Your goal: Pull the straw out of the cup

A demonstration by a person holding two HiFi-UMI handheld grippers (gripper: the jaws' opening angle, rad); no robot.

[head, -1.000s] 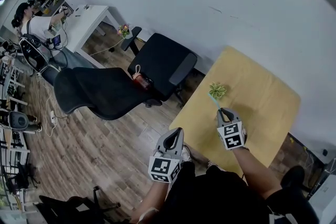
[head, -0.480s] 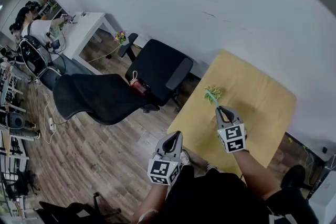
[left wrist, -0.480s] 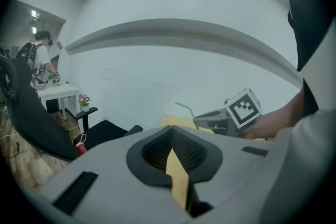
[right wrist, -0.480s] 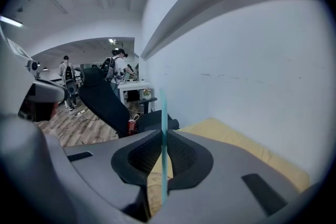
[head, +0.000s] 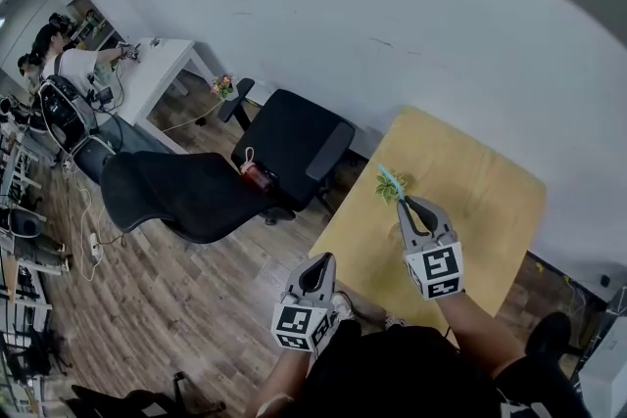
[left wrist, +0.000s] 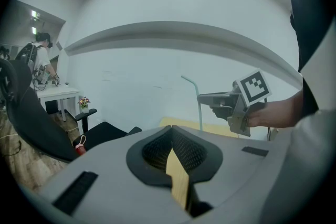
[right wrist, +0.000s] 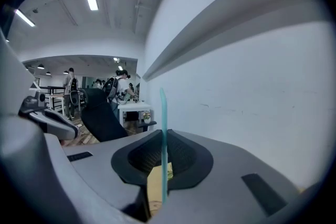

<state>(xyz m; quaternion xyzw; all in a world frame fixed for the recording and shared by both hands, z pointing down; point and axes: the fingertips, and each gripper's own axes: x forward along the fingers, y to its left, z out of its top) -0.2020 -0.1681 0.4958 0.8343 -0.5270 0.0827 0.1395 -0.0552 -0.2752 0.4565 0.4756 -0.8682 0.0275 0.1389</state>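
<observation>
Standing upright, straw [right wrist: 163, 113], clamped between jaws of right tool [head: 405, 204]

The yellow table [head: 480, 201] has free room all round the green cup [head: 391, 191]. The white wall [head: 392, 34] closes its far side, and a black office chair [head: 289, 137] stands to its left.
</observation>
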